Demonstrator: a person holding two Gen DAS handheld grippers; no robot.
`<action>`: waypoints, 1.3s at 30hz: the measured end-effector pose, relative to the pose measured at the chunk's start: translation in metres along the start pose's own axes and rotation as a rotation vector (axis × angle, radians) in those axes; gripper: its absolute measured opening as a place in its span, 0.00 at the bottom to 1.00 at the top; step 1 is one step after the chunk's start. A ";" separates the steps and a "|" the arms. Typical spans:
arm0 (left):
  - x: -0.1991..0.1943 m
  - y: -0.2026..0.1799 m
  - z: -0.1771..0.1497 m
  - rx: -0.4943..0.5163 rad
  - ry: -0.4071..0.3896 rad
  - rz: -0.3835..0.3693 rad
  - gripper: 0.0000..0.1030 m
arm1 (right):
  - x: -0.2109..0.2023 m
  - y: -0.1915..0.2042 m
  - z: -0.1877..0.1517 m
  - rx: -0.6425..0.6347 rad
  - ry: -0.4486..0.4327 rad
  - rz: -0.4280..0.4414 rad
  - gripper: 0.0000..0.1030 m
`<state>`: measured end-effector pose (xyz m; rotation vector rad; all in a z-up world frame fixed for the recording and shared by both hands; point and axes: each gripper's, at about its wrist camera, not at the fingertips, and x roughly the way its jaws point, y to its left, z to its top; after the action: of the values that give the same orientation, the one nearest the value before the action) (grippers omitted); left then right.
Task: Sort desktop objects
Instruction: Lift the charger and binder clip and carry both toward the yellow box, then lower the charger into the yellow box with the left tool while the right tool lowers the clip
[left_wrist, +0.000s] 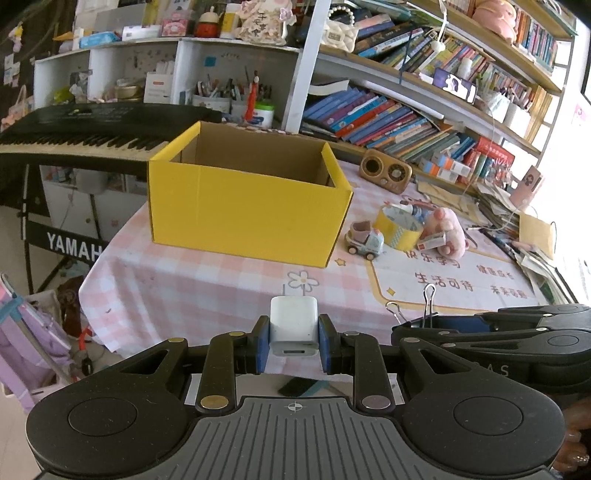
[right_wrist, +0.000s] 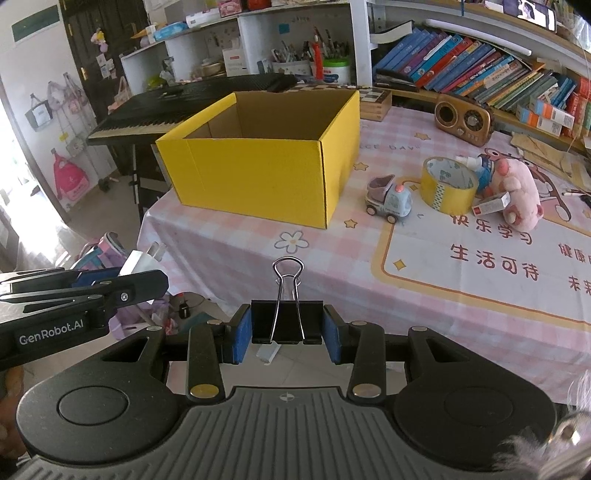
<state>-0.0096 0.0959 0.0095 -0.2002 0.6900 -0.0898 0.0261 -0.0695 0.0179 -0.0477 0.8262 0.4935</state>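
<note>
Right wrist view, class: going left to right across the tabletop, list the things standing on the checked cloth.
yellow box → toy car → roll of tape → pink plush toy

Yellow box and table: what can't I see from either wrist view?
- Yellow box floor: hidden by its front wall, both views.
- Charger underside: covered by left gripper.
- Binder clip back: faces away, held in right gripper.
- Small carton print: too small.

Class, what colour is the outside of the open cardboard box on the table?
Yellow: the box shows best in the right wrist view.
</note>
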 end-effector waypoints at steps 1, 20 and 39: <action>0.000 0.002 0.001 -0.001 0.000 -0.001 0.24 | 0.000 0.000 0.000 0.000 0.000 0.000 0.36; -0.008 0.020 0.001 -0.040 -0.014 0.029 0.24 | 0.012 0.024 0.010 -0.059 0.021 0.029 0.36; 0.009 0.023 0.014 -0.042 -0.022 0.051 0.24 | 0.030 0.029 0.028 -0.135 0.015 0.053 0.36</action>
<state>0.0065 0.1186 0.0094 -0.2236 0.6752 -0.0242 0.0501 -0.0256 0.0204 -0.1541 0.8097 0.5995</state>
